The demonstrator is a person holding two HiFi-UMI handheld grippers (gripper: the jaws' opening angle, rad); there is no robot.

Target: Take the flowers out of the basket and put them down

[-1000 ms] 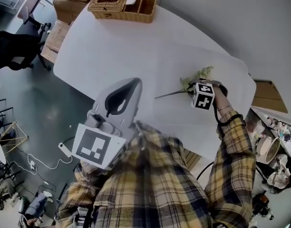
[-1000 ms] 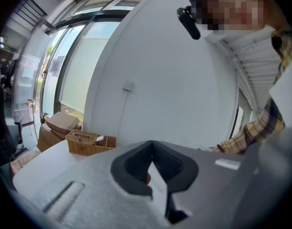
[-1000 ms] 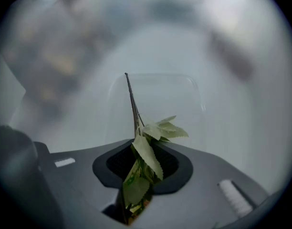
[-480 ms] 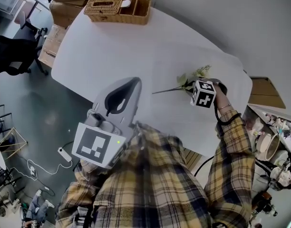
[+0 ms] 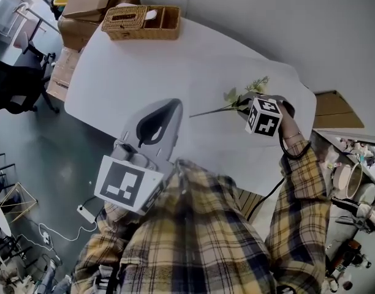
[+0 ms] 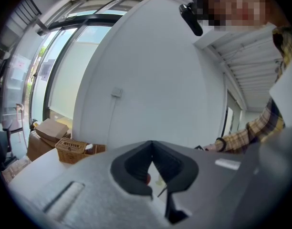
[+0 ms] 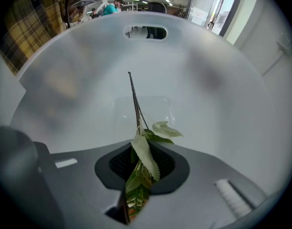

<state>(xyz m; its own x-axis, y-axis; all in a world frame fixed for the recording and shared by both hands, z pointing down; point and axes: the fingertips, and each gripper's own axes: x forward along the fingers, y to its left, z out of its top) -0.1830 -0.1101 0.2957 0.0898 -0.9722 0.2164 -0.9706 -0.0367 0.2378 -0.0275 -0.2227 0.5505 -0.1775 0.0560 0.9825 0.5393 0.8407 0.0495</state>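
The right gripper (image 5: 247, 105) has its jaws pinched on the leafy end of the flower sprig (image 7: 145, 157), stem pointing left over the table's (image 5: 144, 72) right side, well apart from the far-left basket (image 5: 141, 22), while the left gripper (image 5: 173, 107) is pressed together, empty.

A sprig (image 5: 233, 102) juts from the right gripper (image 5: 249, 105) over the white bench (image 5: 144, 72); the basket (image 5: 140, 22) stands well apart at the far end.

The right gripper (image 7: 132, 202) has drawn its jaws in onto the flower sprig (image 7: 145, 157), on the right
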